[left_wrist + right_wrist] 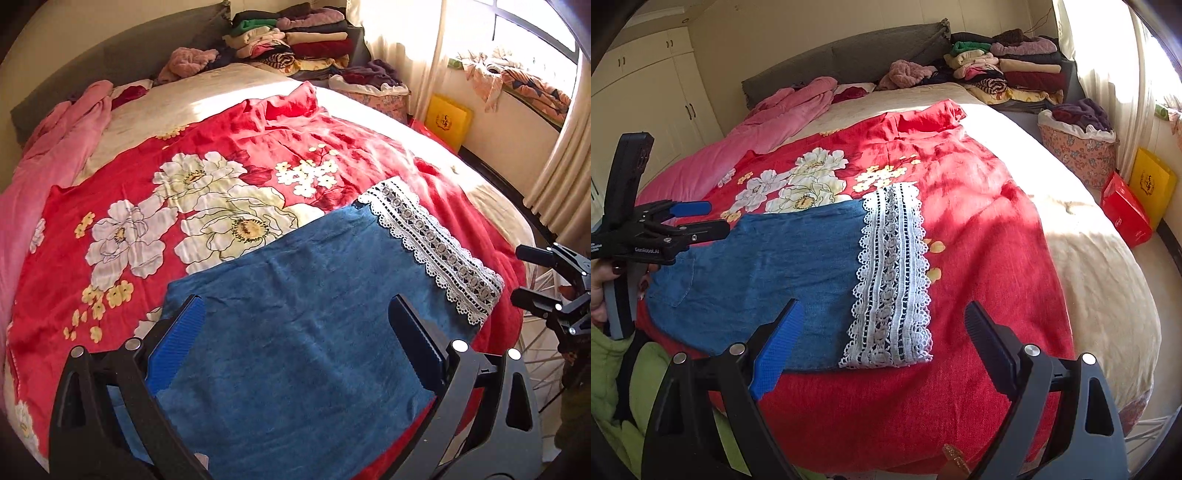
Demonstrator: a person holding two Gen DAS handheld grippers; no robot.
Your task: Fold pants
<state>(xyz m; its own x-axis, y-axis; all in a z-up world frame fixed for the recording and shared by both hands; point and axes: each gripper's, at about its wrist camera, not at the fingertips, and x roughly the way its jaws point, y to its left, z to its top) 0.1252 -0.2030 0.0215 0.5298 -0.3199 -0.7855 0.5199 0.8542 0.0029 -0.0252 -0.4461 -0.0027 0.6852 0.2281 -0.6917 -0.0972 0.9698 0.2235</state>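
Blue denim pants with a white lace hem lie flat on a red floral bedspread. My left gripper hovers over the denim part with its jaws wide open and nothing between them. In the right wrist view the pants stretch from the left gripper, held in a hand, across to the lace hem. My right gripper stands open above the near edge of the pants by the lace, holding nothing. It also shows at the right edge as the right gripper.
Stacks of folded clothes sit at the head of the bed. A pink blanket lies along the left side. A floral basket, a red bag and a yellow bag stand on the floor right of the bed.
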